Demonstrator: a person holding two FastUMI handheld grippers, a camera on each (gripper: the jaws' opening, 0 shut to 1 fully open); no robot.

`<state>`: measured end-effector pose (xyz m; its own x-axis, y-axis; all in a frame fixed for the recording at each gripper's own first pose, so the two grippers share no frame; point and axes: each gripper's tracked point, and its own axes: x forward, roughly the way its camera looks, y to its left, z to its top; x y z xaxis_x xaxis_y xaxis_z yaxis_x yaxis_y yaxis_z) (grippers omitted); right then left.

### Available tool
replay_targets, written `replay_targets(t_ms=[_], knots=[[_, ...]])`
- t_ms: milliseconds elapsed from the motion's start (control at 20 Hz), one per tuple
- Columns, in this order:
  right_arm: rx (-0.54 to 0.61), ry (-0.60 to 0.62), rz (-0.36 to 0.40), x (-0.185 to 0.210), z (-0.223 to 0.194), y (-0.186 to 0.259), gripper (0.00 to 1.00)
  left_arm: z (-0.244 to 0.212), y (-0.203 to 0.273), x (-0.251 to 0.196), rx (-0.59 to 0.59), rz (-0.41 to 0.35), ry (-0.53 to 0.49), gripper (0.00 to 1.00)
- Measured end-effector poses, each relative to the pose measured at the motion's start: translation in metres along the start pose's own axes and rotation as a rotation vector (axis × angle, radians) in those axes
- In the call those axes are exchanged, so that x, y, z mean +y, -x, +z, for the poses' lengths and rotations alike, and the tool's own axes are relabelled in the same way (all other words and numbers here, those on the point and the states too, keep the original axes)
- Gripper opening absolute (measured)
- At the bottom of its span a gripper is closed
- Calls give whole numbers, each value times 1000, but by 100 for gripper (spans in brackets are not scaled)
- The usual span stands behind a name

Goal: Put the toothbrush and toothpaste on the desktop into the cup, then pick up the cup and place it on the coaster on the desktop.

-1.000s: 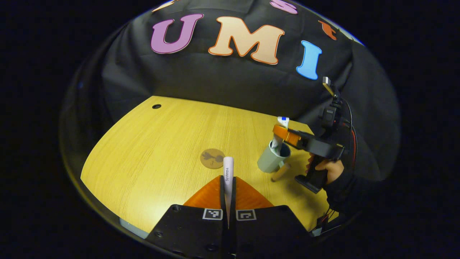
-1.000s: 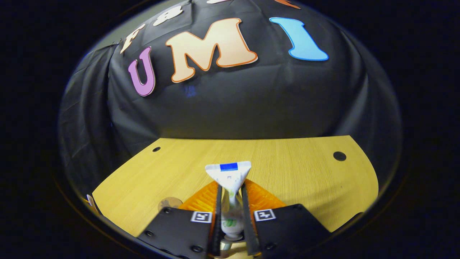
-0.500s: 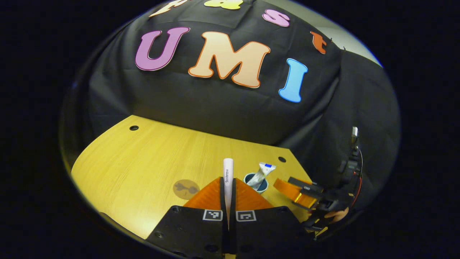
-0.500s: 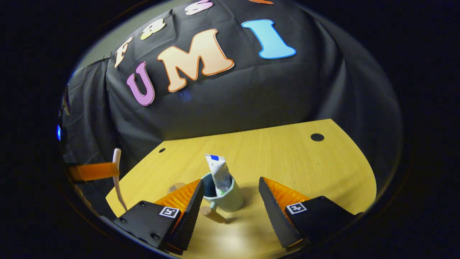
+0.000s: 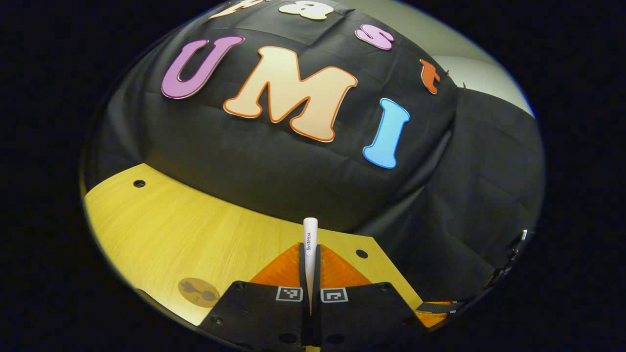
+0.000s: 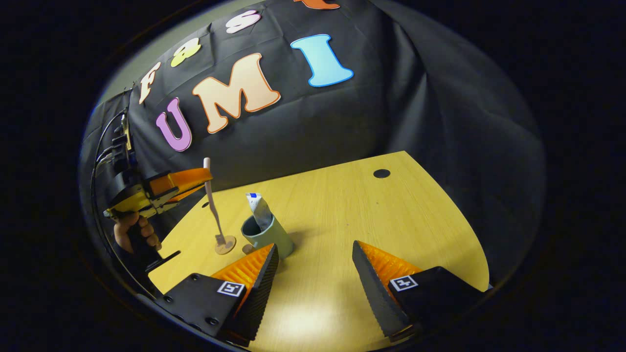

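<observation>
The left gripper (image 5: pixel 310 274) pinches the white toothbrush (image 5: pixel 310 244) upright, held above the desktop (image 6: pixel 342 215) left of the cup (image 6: pixel 271 237). The toothpaste (image 6: pixel 259 210) stands in the cup. The right gripper (image 6: pixel 315 278) hangs spread near it. The coaster (image 5: pixel 198 292) lies bare.

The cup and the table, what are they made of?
The cup looks like matte ceramic or plastic: smooth, pale grey-green, with no shine; the look leaves it open which. The table looks like light wood or a wood-look laminate, as fine straight grain lines run across its yellow top.
</observation>
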<state>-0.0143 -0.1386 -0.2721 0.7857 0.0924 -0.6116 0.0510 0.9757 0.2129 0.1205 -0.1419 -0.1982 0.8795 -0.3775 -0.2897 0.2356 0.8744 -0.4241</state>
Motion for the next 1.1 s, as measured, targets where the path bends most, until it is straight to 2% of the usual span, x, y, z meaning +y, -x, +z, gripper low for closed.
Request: replay_targets(t_ms=[250,600,800,1100], knots=[[3,-10,-26,-16,-6,16,92,2,-27,-5,-46,-3,-19,0],[8,-22,-55,-27,-3,19,92,-29,-34,12,-42,65,-11,0],[-15,6,-35,-16,13,12,92,-37,-17,-1,-48,55,-68,0],[16,18,46,17,22,-3,92,-65,13,-16,50,34,-133,4]])
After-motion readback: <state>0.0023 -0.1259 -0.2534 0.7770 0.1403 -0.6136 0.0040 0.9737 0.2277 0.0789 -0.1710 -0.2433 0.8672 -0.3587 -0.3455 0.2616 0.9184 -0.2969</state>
